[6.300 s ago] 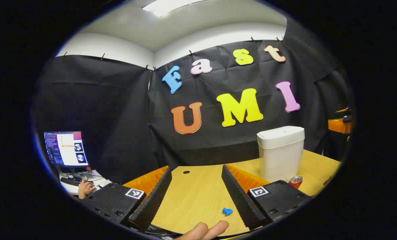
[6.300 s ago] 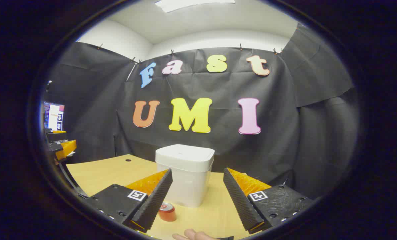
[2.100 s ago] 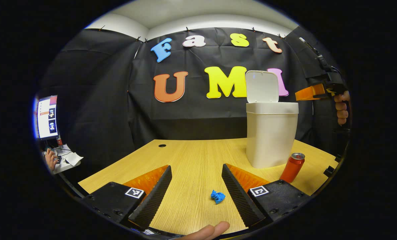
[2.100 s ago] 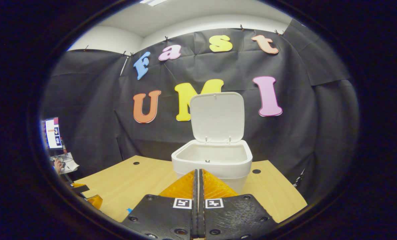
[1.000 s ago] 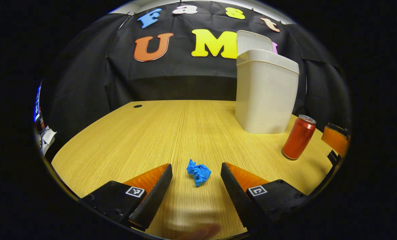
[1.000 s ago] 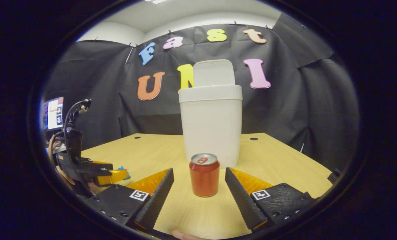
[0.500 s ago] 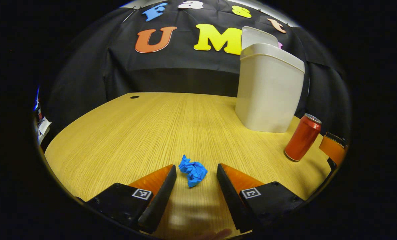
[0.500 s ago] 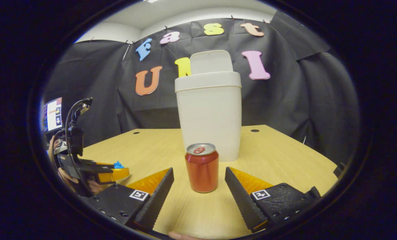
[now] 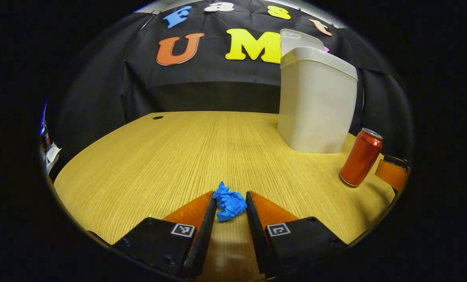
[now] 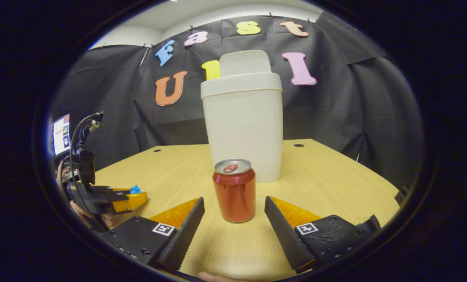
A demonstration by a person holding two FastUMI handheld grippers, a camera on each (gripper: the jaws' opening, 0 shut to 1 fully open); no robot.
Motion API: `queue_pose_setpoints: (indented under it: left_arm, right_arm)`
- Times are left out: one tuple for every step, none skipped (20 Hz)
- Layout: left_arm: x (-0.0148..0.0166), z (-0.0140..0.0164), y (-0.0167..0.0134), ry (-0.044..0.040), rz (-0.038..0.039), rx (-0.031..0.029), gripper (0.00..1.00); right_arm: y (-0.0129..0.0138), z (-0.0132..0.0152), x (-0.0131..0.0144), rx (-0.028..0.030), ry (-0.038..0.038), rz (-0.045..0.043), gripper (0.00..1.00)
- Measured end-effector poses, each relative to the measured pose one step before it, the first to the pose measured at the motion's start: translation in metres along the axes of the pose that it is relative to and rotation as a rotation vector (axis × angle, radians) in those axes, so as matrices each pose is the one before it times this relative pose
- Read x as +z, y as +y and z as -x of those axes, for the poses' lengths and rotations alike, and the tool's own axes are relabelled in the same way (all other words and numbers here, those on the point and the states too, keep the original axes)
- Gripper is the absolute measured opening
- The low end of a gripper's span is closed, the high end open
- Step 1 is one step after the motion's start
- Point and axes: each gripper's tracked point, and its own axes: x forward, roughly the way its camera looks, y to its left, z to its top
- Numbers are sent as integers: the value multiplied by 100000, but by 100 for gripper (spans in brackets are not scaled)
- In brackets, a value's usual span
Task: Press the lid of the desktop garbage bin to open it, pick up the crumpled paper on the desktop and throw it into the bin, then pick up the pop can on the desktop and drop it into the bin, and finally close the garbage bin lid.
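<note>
1. Pinching the crumpled paper on the desk, the left gripper jaws hold only its edges; lifting may drop it.
2. Right gripper jaws gape around the pop can; a bump could topple it before the open bin.

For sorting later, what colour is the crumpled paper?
Blue. The crumpled paper shows best in the left gripper view, between the left gripper's fingers.

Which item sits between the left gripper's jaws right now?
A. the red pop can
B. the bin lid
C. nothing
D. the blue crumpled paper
D: in the left gripper view the left gripper has its jaws closed in against both sides of the blue crumpled paper on the desk, while the red pop can stands apart beside the white bin.
</note>
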Motion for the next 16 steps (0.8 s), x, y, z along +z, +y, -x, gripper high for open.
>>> queue_pose_setpoints:
  left_arm:
    - [-77, -124, -14, -9, -12, -84, 51]
    - [30, 154, -24, 37, -109, -116, 51]
    - [69, 66, 61, -283, 710, -307, 50]
    - [102, 65, 46, -178, 1271, -414, 51]
    - [105, -93, -64, -211, 1081, -437, 51]
    - [1, 118, -105, -78, 893, -134, 51]
    - [66, 22, 1, -81, 259, -29, 50]
    - [-94, 32, 46, -55, -200, 52, 50]
    - [50, 9, -27, -196, -391, 689, 50]
    - [145, 7, 124, -291, -558, 708, 49]
    - [78, -22, 52, -232, -366, 454, 47]
    - [-21, -26, 127, -99, -71, 317, 50]
    - [3, -42, -16, -47, -373, 16, 44]
    - [28, 31, -19, -311, 109, 20, 42]
    - [91, 31, 58, -108, 324, -5, 42]
    - [45, 60, 23, -80, 63, 25, 41]
  right_arm:
    - [-60, -210, 63, -376, -7, -640, 96]
    - [-63, -274, 176, -745, 444, -422, 96]
    - [-66, -278, 145, -946, 96, -176, 96]
    - [-134, -248, 233, -938, -354, -76, 96]
    - [60, -323, 308, -548, -393, 138, 96]
    - [182, -352, 96, -219, 315, 631, 93]
    - [381, -455, -321, 233, 1021, 730, 96]
    - [188, -482, -277, -282, 1343, 483, 96]
    - [-205, -457, -191, -1405, 1119, 276, 96]
    - [-56, -409, 111, -537, 245, 70, 96]
    - [-75, -395, 2, -503, 73, 369, 96]
    - [-21, -437, 26, -842, 640, 1129, 96]
    - [-51, -330, -283, -933, 1341, 1039, 96]
    - [-127, -178, -193, -321, 784, 392, 94]
    - [-89, 26, 53, 269, 492, -164, 92]
    - [130, 85, 204, 948, -298, -577, 91]
